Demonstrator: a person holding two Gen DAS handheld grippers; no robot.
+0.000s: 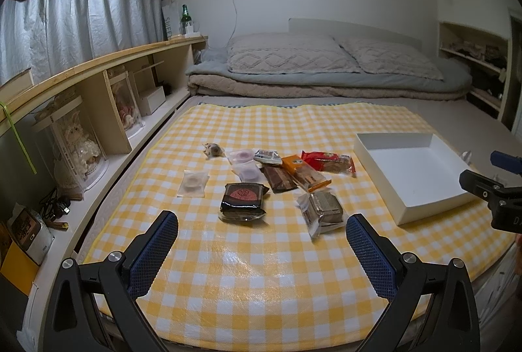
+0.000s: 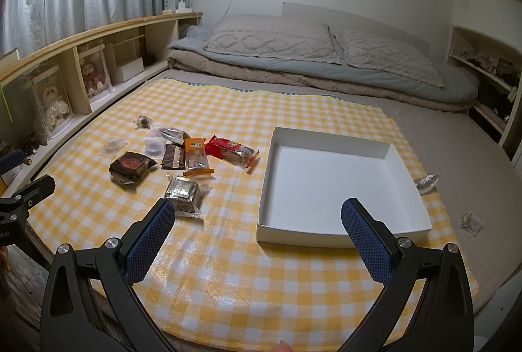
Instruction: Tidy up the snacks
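Note:
Several wrapped snacks lie on a yellow checked cloth (image 1: 261, 270) on a bed: a black-and-red packet (image 1: 243, 200), a silver-foil cake in clear wrap (image 1: 323, 210), brown (image 1: 280, 177), orange (image 1: 301, 172) and red (image 1: 328, 161) packets, and clear jelly cups (image 1: 192, 184). A shallow white box (image 1: 407, 170) stands empty to their right; it also shows in the right wrist view (image 2: 329, 185). My left gripper (image 1: 261, 241) is open and empty, short of the snacks. My right gripper (image 2: 257, 228) is open and empty, in front of the box's near-left corner.
A wooden shelf unit (image 1: 98, 84) with boxed dolls runs along the left. Folded blankets and two pillows (image 1: 293, 58) lie at the bed's head. A clear wrapper (image 2: 427, 180) and a small crumpled one (image 2: 469, 221) lie right of the box.

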